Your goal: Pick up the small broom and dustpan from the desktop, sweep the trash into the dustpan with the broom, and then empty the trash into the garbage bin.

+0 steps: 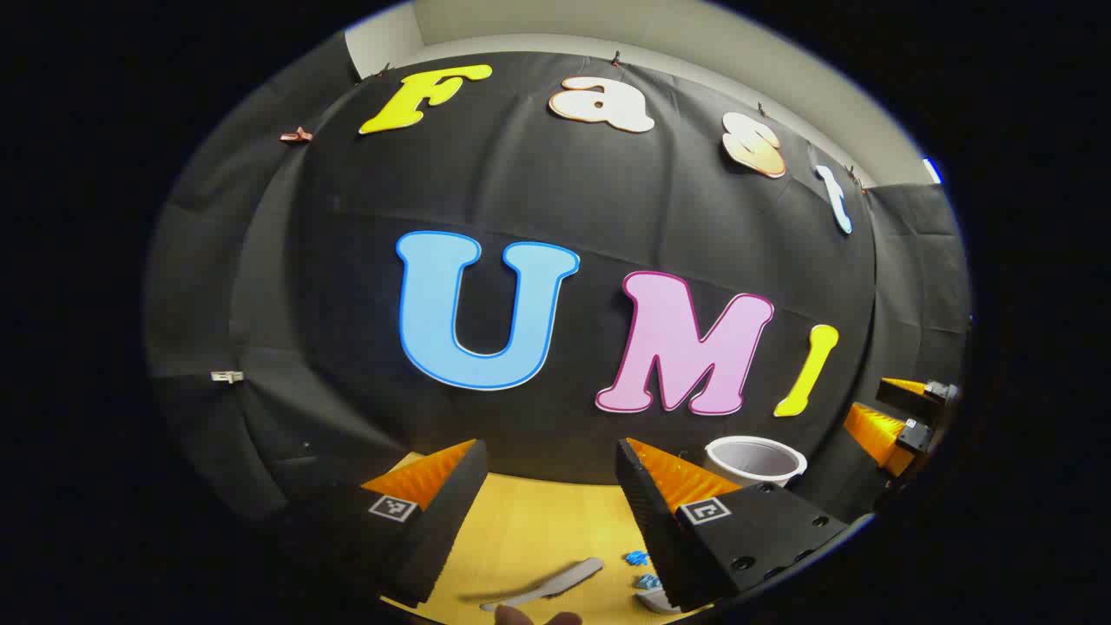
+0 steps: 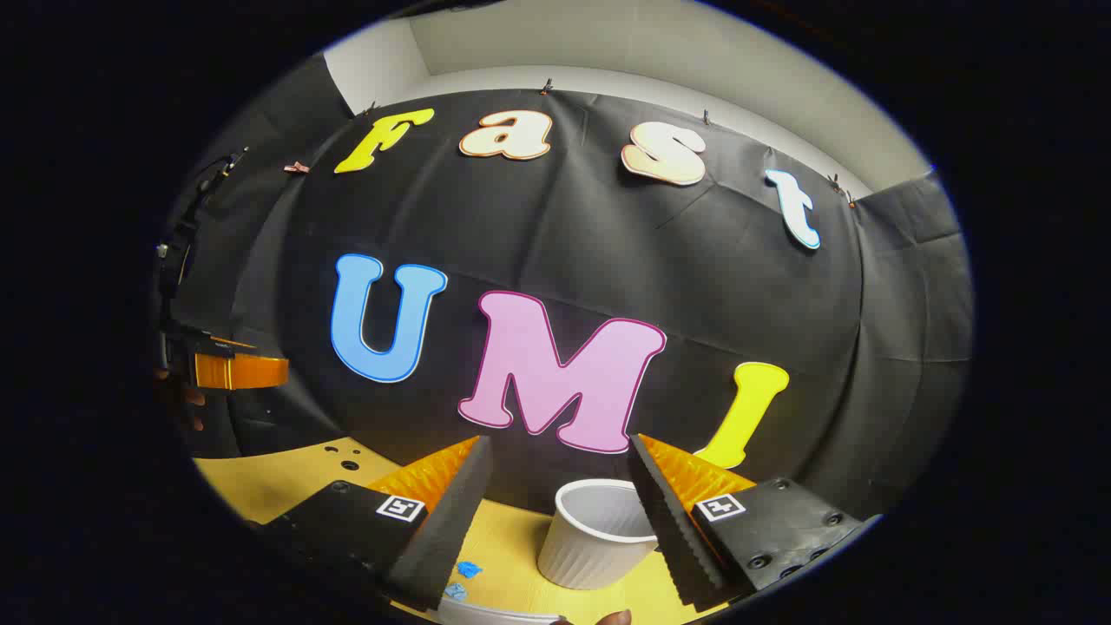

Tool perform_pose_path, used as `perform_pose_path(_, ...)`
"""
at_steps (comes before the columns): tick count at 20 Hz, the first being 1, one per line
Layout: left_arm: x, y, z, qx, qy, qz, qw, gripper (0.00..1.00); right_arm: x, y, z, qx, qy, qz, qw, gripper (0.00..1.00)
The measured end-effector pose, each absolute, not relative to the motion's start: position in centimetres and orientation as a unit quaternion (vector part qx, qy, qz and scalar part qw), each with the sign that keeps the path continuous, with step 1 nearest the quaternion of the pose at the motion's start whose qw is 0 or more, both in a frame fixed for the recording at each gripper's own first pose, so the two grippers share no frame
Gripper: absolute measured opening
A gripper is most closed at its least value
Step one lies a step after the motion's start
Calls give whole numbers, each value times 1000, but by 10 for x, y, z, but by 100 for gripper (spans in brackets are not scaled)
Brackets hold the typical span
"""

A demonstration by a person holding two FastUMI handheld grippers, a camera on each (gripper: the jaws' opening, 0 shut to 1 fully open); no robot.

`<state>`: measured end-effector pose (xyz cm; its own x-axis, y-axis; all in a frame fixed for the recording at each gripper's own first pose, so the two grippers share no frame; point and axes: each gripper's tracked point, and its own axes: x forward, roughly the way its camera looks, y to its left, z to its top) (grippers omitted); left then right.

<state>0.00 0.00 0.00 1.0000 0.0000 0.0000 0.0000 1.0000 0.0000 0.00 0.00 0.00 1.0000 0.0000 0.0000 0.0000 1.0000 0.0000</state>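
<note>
Both grippers — left (image 1: 548,486), right (image 2: 560,486) — hang released over the desk (image 1: 529,529), holding nothing; the broom handle (image 1: 555,580) lies near, trash (image 1: 637,558) to its right, bin (image 2: 597,534) beyond; likely light, stiff plastic — best pinched mid-handle.

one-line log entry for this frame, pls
phase: pre-grasp | left gripper: open, above desktop | right gripper: open, facing white bin | broom: on desktop | blue trash: unswept
</note>
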Motion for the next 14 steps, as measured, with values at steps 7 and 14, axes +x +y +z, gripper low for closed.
perform_pose_path(7,-40,-11,-4,17,-2,20,1000,94,-29,-20,6,-3,-8,1,1000,97)
perform_pose_path(14,-59,-9,-4,26,-5,37,999,94,-42,-28,4,-1,-8,5,1000,97)
